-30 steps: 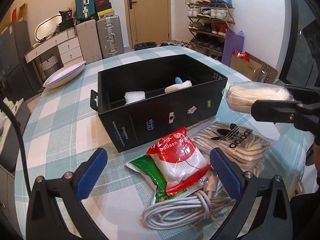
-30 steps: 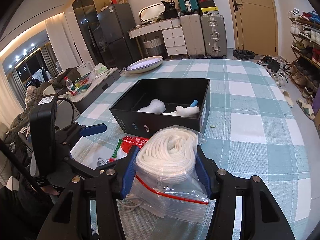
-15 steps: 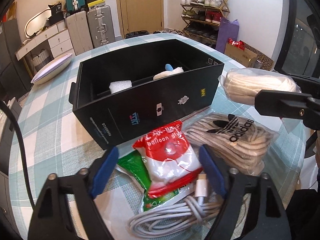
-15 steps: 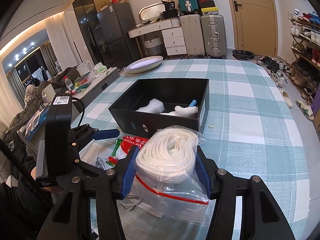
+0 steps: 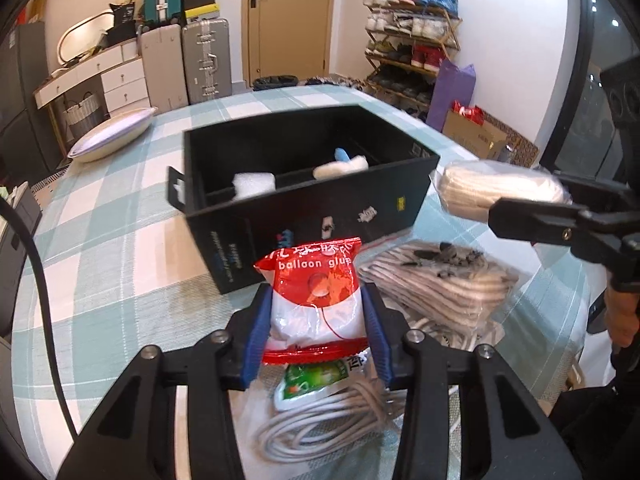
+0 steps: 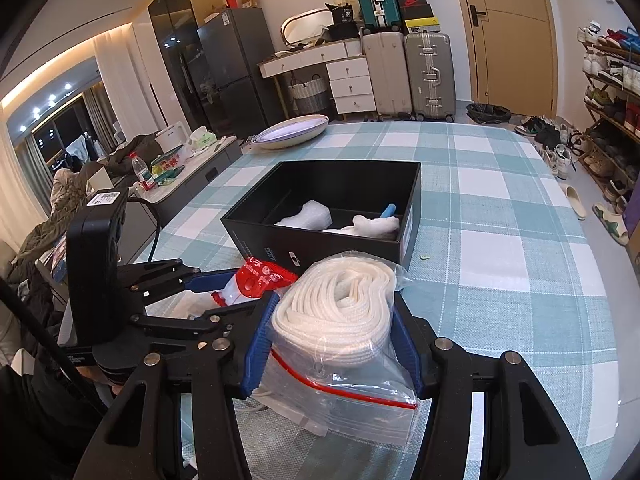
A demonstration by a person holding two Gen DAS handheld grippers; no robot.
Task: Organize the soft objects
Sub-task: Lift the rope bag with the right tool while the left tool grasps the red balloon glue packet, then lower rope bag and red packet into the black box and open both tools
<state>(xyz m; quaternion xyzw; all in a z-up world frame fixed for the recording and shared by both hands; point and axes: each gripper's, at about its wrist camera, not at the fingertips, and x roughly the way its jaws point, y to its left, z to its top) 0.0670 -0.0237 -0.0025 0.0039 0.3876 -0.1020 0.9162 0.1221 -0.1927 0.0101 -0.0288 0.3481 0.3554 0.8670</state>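
My left gripper (image 5: 316,320) is shut on a red and white balloon glue packet (image 5: 316,296), held just in front of the black box (image 5: 304,208). My right gripper (image 6: 334,328) is shut on a clear zip bag of white rope (image 6: 340,300), also seen at the right in the left wrist view (image 5: 500,184). The black box (image 6: 336,240) holds a white foam piece (image 6: 308,214) and a white soft item with a blue tip (image 6: 376,224). A bagged beige adidas rope (image 5: 436,284) and a white cable coil (image 5: 324,420) lie on the table.
A green packet (image 5: 316,376) lies under the left gripper. A white oval dish (image 6: 292,130) stands at the far table edge. The checked tablecloth (image 6: 500,240) covers the round table. Suitcases, drawers and a shoe rack stand beyond.
My left gripper has moved forward and closed on the balloon glue packet, lifting it. My right gripper has kept its hold on the bag of white rope.
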